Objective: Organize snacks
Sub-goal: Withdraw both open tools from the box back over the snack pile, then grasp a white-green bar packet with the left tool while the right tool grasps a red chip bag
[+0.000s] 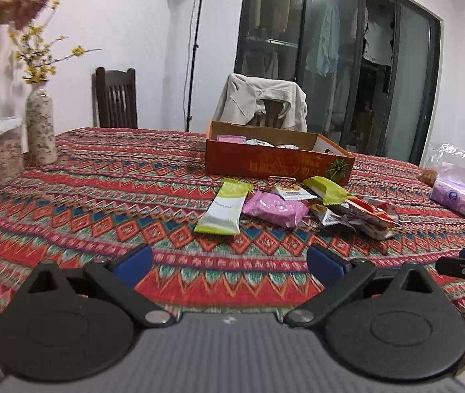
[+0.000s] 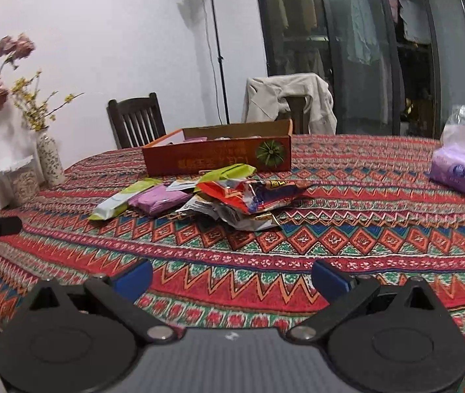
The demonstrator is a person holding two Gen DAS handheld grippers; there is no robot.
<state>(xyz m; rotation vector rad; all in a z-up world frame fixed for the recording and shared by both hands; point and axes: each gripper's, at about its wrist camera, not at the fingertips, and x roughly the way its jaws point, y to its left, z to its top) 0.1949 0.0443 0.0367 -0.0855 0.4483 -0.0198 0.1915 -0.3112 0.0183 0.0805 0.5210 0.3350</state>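
Note:
A heap of snack packets lies on the patterned tablecloth in front of an orange cardboard box (image 1: 275, 160) (image 2: 216, 160). In it are a white-and-green bar (image 1: 224, 208) (image 2: 117, 201), a pink packet (image 1: 273, 208) (image 2: 160, 199), a lime wrapper (image 1: 325, 190) (image 2: 229, 172) and a red crinkled bag (image 1: 373, 211) (image 2: 252, 195). The box holds a few packets, one pink (image 1: 230, 138). My left gripper (image 1: 229, 262) hovers open, short of the heap. My right gripper (image 2: 230, 278) is open too, nearer the table's front edge. Both are empty.
A speckled vase (image 1: 40, 127) (image 2: 50, 160) with yellow flowers and a clear jar (image 1: 1, 154) stand at the left. A purple tissue pack (image 1: 452, 193) (image 2: 461, 172) in a plastic bag sits at the right. Chairs (image 1: 116, 98) and a lamp stand (image 1: 194, 49) are behind the table.

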